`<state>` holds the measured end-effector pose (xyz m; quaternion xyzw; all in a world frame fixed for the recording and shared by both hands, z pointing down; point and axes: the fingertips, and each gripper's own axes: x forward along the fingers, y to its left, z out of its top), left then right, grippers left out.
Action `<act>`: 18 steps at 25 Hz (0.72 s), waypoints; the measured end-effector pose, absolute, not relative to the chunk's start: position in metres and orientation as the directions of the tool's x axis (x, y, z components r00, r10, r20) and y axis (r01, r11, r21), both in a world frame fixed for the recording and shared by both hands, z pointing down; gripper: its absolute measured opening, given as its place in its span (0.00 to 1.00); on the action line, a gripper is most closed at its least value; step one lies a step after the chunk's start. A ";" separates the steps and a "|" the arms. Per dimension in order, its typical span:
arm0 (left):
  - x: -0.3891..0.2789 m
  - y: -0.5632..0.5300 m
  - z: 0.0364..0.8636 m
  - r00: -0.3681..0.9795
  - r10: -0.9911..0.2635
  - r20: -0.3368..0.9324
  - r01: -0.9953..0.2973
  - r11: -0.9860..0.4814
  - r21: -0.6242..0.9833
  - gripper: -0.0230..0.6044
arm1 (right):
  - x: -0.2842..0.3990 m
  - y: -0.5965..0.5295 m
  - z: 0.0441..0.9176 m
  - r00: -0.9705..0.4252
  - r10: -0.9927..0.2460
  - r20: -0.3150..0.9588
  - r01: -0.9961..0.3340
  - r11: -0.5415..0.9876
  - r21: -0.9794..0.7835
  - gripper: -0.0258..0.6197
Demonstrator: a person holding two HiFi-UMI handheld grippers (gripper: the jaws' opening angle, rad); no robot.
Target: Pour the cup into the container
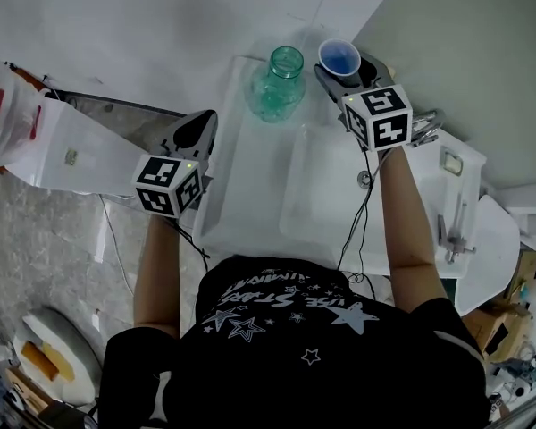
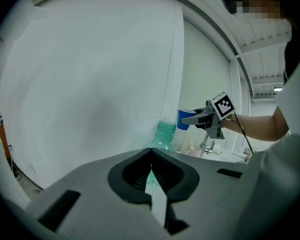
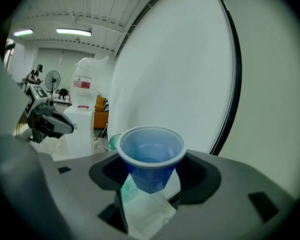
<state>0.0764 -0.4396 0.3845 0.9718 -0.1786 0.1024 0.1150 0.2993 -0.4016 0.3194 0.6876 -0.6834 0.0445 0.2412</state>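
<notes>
**A:** Where's the blue cup [image 3: 151, 156]?

**B:** In the right tongs [image 1: 350, 75]. Their jaws are clamped on its lower body, one pad on each side. It's upright, mouth up, with the rim standing clear above the jaws.

**A:** Anything in it?

**B:** The inside looks blue all the way down. I can't tell whether that's liquid or just the plastic.

**A:** And the container [image 1: 282, 82]?

**B:** It's a clear, green-tinted jar with an open mouth, standing upright at the far end of the white desk [image 1: 247, 179], close to the pale wall. From the head view the cup is just to the right of its neck, near it but not over the opening. The left gripper view shows the cup held above the desk, about level with the jar's top and a little to one side.

**A:** The left tongs [image 1: 199, 129]?

**B:** Their jaws are together, tips touching, with nothing between them. They hang over the desk's left edge, pointing towards the jar and well short of it.

**A:** So the two pairs of tongs are apart?

**B:** Yes, the jar sits between them. The right tongs are further forward, and each pair carries a marker cube [image 1: 378, 117] behind the jaws.
</notes>
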 end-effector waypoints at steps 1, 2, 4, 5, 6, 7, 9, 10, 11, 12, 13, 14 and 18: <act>0.076 -0.442 0.385 0.916 -0.323 0.239 -0.371 -0.909 0.189 0.06 | 0.299 -0.406 0.319 0.081 -0.916 0.394 -0.946 0.054 0.319 0.47; 0.076 -0.444 0.386 0.916 -0.324 0.239 -0.371 -0.909 0.191 0.06 | 0.299 -0.409 0.320 0.098 -0.912 0.398 -0.929 0.060 0.365 0.47; 0.076 -0.449 0.388 0.915 -0.325 0.238 -0.373 -0.908 0.194 0.06 | 0.296 -0.416 0.323 0.121 -0.904 0.410 -0.900 0.074 0.430 0.47; 0.076 -0.451 0.389 0.915 -0.326 0.238 -0.374 -0.907 0.196 0.06 | 0.295 -0.419 0.325 0.128 -0.901 0.415 -0.892 0.078 0.446 0.47; 0.076 -0.453 0.391 0.914 -0.327 0.239 -0.375 -0.905 0.198 0.06 | 0.294 -0.421 0.327 0.134 -0.898 0.418 -0.887 0.080 0.455 0.47; 0.076 -0.455 0.393 0.914 -0.328 0.241 -0.377 -0.904 0.200 0.06 | 0.294 -0.423 0.330 0.139 -0.896 0.422 -0.884 0.080 0.461 0.47; 0.075 -0.458 0.397 0.912 -0.329 0.244 -0.380 -0.902 0.207 0.06 | 0.295 -0.426 0.334 0.155 -0.890 0.429 -0.874 0.078 0.479 0.47; 0.075 -0.459 0.398 0.912 -0.329 0.244 -0.381 -0.900 0.210 0.06 | 0.296 -0.427 0.335 0.167 -0.887 0.431 -0.866 0.077 0.494 0.47; 0.075 -0.460 0.400 0.912 -0.329 0.245 -0.382 -0.899 0.215 0.06 | 0.297 -0.427 0.335 0.181 -0.883 0.432 -0.854 0.077 0.515 0.47; 0.075 -0.461 0.402 0.912 -0.329 0.246 -0.383 -0.898 0.219 0.06 | 0.298 -0.428 0.334 0.197 -0.880 0.432 -0.840 0.076 0.538 0.47; 0.076 -0.462 0.404 0.912 -0.327 0.248 -0.382 -0.897 0.224 0.06 | 0.299 -0.429 0.333 0.211 -0.878 0.429 -0.826 0.075 0.559 0.47; 0.076 -0.462 0.407 0.912 -0.324 0.250 -0.381 -0.896 0.228 0.06 | 0.299 -0.430 0.333 0.223 -0.877 0.426 -0.814 0.073 0.576 0.47; 0.079 -0.459 0.416 0.916 -0.304 0.262 -0.367 -0.899 0.239 0.06 | 0.299 -0.432 0.333 0.252 -0.870 0.423 -0.788 0.070 0.612 0.47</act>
